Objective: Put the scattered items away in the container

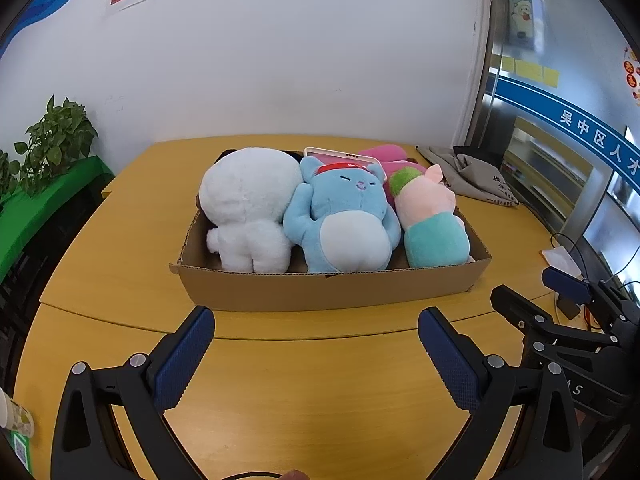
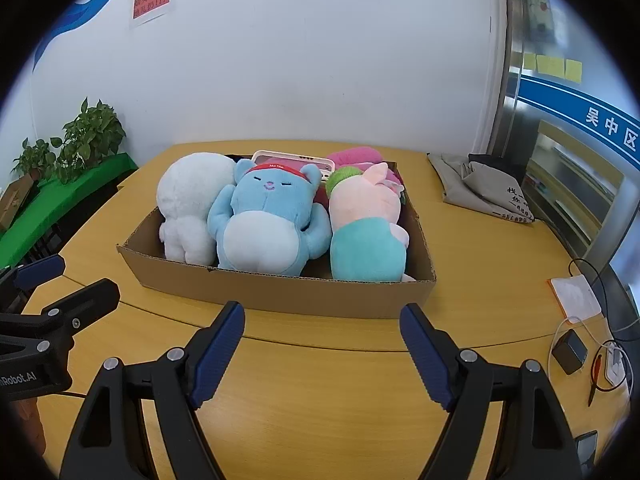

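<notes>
Both grippers [image 1: 316, 320] [image 2: 322, 316] agape (empty); cardboard box [image 1: 320, 290] holds plush toys [image 1: 344, 224].

The wooden table [image 2: 320, 400] bears a cardboard box [image 2: 280, 292], a grey bag [image 2: 480, 184] and cables [image 2: 600, 356].

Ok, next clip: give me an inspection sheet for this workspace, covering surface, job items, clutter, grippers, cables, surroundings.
Surface: yellow wood table, bare in front of the box.
Job's things: cardboard box holds white plush, blue plush, pink-and-teal plush; a pink plush and white-framed item behind them. No toys seen loose on the table.
Clutter: grey bag, white pad, small black block, all on the right.
Grippers: left gripper and right gripper both open, empty, short of the box.
Cables: wires at the right edge.
Surroundings: white wall, potted plants on a green ledge, glass partition at right.
</notes>
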### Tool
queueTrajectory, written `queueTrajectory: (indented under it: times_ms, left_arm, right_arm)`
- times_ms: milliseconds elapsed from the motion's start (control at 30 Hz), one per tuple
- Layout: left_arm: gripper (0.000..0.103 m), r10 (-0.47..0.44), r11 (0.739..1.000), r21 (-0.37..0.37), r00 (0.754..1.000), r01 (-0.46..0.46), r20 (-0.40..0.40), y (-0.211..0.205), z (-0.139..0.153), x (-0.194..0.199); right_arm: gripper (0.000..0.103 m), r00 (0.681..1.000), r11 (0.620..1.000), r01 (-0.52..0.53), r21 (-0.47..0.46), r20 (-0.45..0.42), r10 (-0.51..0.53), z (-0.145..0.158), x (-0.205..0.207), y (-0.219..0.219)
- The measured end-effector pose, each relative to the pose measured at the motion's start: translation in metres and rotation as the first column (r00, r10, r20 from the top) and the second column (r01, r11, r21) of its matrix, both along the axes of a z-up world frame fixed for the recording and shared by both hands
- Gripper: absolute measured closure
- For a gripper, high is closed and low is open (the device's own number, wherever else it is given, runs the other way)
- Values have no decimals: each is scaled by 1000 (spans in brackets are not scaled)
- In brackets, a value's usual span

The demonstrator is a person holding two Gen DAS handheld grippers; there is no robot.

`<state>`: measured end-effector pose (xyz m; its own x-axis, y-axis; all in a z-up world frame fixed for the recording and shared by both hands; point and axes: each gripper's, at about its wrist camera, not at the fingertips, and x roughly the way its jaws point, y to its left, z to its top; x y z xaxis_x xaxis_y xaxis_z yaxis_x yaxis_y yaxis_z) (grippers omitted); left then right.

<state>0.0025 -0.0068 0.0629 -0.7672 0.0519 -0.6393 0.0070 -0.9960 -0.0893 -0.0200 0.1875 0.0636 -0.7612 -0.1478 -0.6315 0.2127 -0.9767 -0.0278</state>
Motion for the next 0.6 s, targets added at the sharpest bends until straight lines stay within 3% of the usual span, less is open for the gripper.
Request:
queueTrajectory:
  times_ms: [600]
  left_arm:
    - [0,-4,1000,-17,1000,4,27,11,-11,-2]
  right_arm:
    - [23,1000,1000,4,5,23,-4,-9,-5,-1]
